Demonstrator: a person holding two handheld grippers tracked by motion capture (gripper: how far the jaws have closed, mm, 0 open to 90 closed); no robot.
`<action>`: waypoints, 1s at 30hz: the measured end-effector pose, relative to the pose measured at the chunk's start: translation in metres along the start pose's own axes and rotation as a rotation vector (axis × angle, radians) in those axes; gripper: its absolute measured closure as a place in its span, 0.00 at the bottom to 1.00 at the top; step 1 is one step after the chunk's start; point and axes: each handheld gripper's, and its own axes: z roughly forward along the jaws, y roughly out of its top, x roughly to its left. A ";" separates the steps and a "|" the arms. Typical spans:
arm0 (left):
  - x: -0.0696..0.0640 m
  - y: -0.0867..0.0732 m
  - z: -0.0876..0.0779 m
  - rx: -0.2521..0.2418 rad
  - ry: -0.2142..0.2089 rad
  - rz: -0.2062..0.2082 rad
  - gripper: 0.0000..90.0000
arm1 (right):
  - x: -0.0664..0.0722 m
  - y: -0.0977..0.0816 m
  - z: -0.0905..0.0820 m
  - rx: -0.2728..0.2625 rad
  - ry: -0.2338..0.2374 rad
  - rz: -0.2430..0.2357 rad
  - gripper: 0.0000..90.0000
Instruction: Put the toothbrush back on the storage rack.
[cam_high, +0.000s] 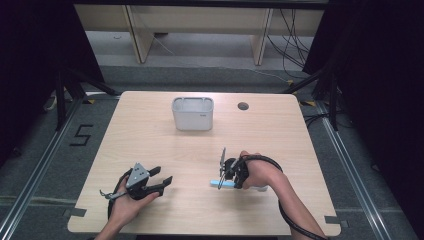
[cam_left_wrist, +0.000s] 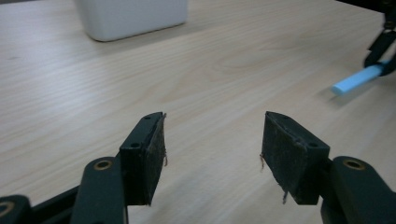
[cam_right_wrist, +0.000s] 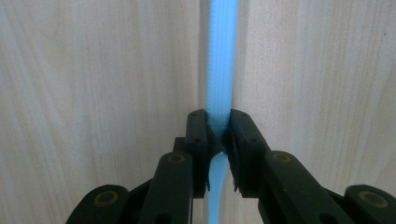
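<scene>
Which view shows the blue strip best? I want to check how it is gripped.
The right gripper view: the blue strip runs straight up the frame, pinched between the right claw pads. The high view shows a short blue end on the table beside that claw. The left gripper view shows one end far off at the right edge.
</scene>
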 end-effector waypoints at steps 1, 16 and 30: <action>-0.004 0.001 0.001 0.005 -0.019 0.016 0.43 | 0.000 0.000 0.000 0.001 0.000 -0.004 0.88; -0.057 0.027 0.033 0.091 -0.297 0.188 0.44 | 0.011 0.003 -0.016 -0.016 0.016 -0.057 0.88; -0.066 0.035 0.054 0.098 -0.371 0.244 0.49 | 0.021 0.017 -0.026 -0.023 0.026 -0.087 0.88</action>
